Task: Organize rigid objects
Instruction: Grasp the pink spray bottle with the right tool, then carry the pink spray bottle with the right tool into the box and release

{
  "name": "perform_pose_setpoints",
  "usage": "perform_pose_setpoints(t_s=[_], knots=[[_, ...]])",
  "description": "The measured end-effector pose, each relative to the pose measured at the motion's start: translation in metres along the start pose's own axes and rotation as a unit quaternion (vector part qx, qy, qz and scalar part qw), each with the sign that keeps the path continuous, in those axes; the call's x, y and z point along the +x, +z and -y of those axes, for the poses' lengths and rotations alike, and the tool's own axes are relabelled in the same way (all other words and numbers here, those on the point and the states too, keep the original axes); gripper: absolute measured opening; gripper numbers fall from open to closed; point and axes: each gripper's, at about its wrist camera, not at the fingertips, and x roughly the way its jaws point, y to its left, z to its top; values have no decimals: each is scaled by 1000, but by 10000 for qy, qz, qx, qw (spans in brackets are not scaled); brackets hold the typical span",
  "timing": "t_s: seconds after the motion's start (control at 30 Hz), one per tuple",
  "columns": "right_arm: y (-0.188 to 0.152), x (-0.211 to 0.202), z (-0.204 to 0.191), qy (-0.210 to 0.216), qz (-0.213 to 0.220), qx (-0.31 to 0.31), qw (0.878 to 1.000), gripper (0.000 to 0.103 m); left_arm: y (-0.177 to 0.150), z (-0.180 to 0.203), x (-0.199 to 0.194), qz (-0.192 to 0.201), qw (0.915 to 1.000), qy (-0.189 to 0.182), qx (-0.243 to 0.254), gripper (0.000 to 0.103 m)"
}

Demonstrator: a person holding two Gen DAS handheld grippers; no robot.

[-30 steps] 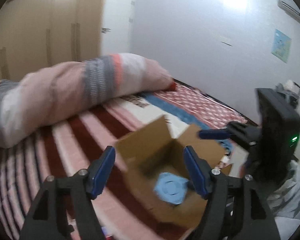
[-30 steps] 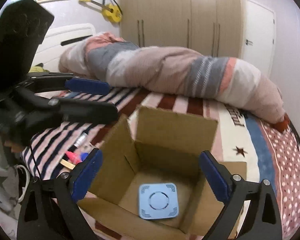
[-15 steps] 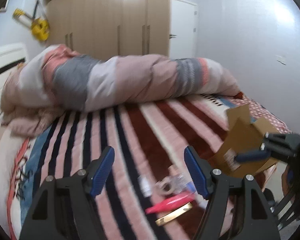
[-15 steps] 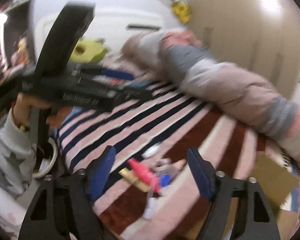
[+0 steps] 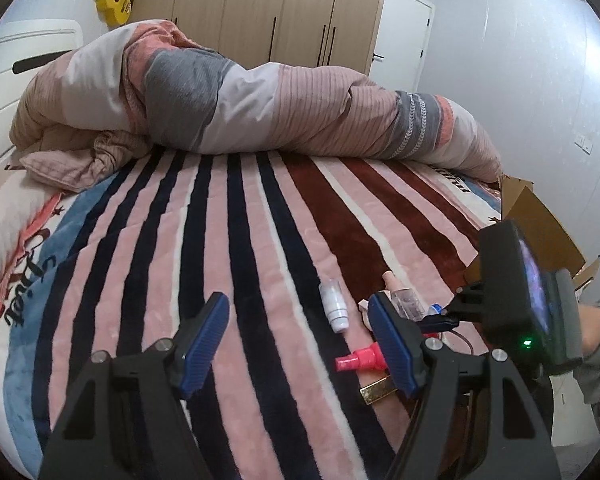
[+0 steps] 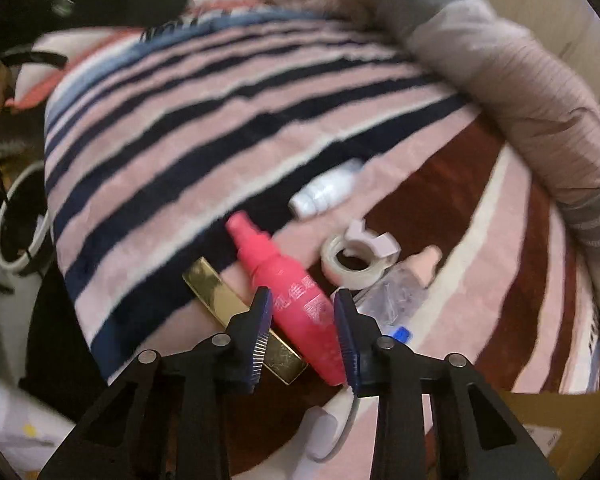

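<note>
A pink spray bottle (image 6: pixel 296 292) lies on the striped blanket (image 6: pixel 180 128). My right gripper (image 6: pixel 304 320) straddles its body, one blue pad on each side, close around it; contact is unclear. Next to it lie a gold bar (image 6: pixel 236 312), a white tape roll (image 6: pixel 352 260), a small white bottle (image 6: pixel 324 196) and a clear plastic bottle (image 6: pixel 396 292). In the left wrist view my left gripper (image 5: pixel 300 344) is open and empty over the blanket, left of the pink bottle (image 5: pixel 360 358), the white bottle (image 5: pixel 334 308) and the right gripper's body (image 5: pixel 516 300).
An open cardboard box (image 5: pixel 540 224) stands at the bed's right edge, behind the right gripper. A rolled duvet (image 5: pixel 240 108) lies across the far side of the bed. Wardrobes (image 5: pixel 260 8) and a white door (image 5: pixel 404 36) stand behind.
Both grippers have swung left, away from the cardboard box with the blue square device. The right gripper has dropped to the loose items and narrowed around the pink bottle.
</note>
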Motion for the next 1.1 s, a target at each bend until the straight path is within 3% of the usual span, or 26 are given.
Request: perform_pose_setpoints(t_s=[0.2,0.4,0.7,0.83,0.93,1.1], knots=[[11,12,4,40,-411,-294,9987,30,-1,-2,0,-21,10000,-31,-53,69],[18,10,1,423,-195,-481,9978,30,-1,-4,-3,-2,10000,46,-77,69],[25,33,7,552,-899,-414,9936,38,-3,-7,-6,-66,9999,55,-118,69],[21,29,9,453,-569,-263,9970,31,-3,-3,-4,-120,9999,-15,-86,69],[21,8,14,448,-29,18,9990,28,-1,3,-4,-144,9996,-216,-71,69],[28,-53,11,584,1051,259,9924,27,15,23,-8,-25,9972,-742,-54,68]])
